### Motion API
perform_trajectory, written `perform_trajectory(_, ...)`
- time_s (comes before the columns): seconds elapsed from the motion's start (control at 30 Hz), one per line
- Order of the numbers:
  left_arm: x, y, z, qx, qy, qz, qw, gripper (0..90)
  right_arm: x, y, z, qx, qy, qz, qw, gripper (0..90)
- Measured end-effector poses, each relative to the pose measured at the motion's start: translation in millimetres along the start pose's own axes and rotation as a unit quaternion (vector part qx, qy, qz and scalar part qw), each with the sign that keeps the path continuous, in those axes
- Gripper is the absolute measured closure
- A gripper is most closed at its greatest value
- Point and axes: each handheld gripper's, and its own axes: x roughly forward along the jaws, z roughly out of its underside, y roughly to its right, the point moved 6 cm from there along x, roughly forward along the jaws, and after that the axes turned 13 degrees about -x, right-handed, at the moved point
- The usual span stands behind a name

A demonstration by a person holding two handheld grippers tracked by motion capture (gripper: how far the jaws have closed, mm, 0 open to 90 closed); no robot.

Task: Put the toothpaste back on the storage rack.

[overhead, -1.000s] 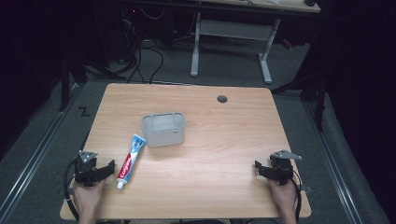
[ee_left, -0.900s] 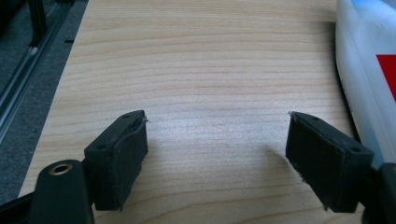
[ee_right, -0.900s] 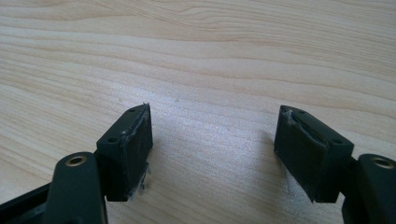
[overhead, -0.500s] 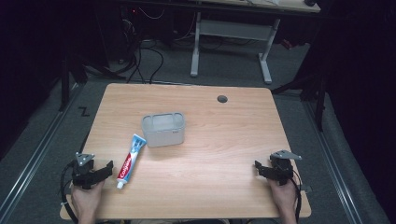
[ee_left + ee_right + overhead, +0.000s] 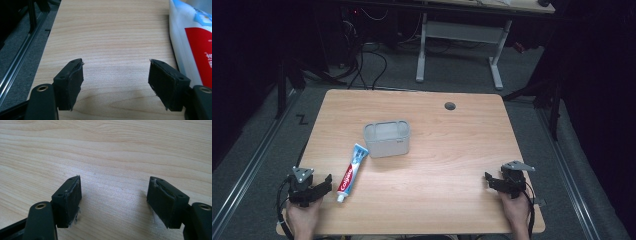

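A red, white and blue toothpaste tube lies on the wooden table, cap toward the near edge. Just beyond its far end stands a translucent grey container. My left gripper rests low at the near left corner, a little to the left of the tube's cap. In the left gripper view the left gripper is open, its jaws have just been closing a little, and only bare wood lies between them; the tube lies beside the right jaw. My right gripper sits at the near right, and in the right gripper view the right gripper is open over bare wood.
A round cable hole sits near the table's far edge. Beyond the table stand a white desk frame and cables on a dark floor. A metal rail runs along the floor on the left.
My left gripper has drifted slightly toward the near edge and its jaws have narrowed a little. The right gripper, the tube and the container have not moved.
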Motion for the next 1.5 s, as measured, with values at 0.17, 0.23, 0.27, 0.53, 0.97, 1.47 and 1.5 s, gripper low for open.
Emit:
perform_trajectory(0.17, -10.1, 2.2, -1.5, -0.006, 0.01, 0.004, 0.9999, 28.4, 0.0, 0.0, 0.0, 0.0, 0.0, 0.0, 1.0, 27.7)
perform_trajectory(0.23, -12.1, 3.0, -1.3, -0.007, 0.013, 0.006, 0.9999, 28.4, 0.0, -0.1, 0.0, -0.001, 0.0, 0.0, 1.0, 27.7)
perform_trajectory(0.27, -14.3, 3.9, -0.9, -0.006, 0.014, 0.01, 0.9998, 28.7, 0.0, -0.1, 0.0, -0.001, 0.0, 0.0, 1.0, 27.7)
perform_trajectory(0.53, -29.7, 5.5, 0.0, -0.016, 0.006, 0.05, 0.9986, 32.8, 0.0, -0.1, 0.0, -0.001, 0.0, 0.0, 1.0, 27.7)
perform_trajectory(0.97, -44.4, 16.9, 12.9, 0.004, -0.006, 0.075, 0.9972, 32.4, -0.1, -0.3, 0.0, 0.0, 0.0, 0.0, 1.0, 27.6)
perform_trajectory(1.47, -43.5, 47.7, 10.1, 0.042, -0.023, 0.11, 0.9928, 33.9, -0.2, -0.4, 0.0, 0.001, 0.0, 0.0, 1.0, 27.6)
perform_trajectory(1.5, -42.7, 49.3, 9.0, 0.044, -0.026, 0.111, 0.9925, 34.0, -0.2, -0.5, 0.0, 0.001, 0.0, 0.0, 1.0, 27.6)
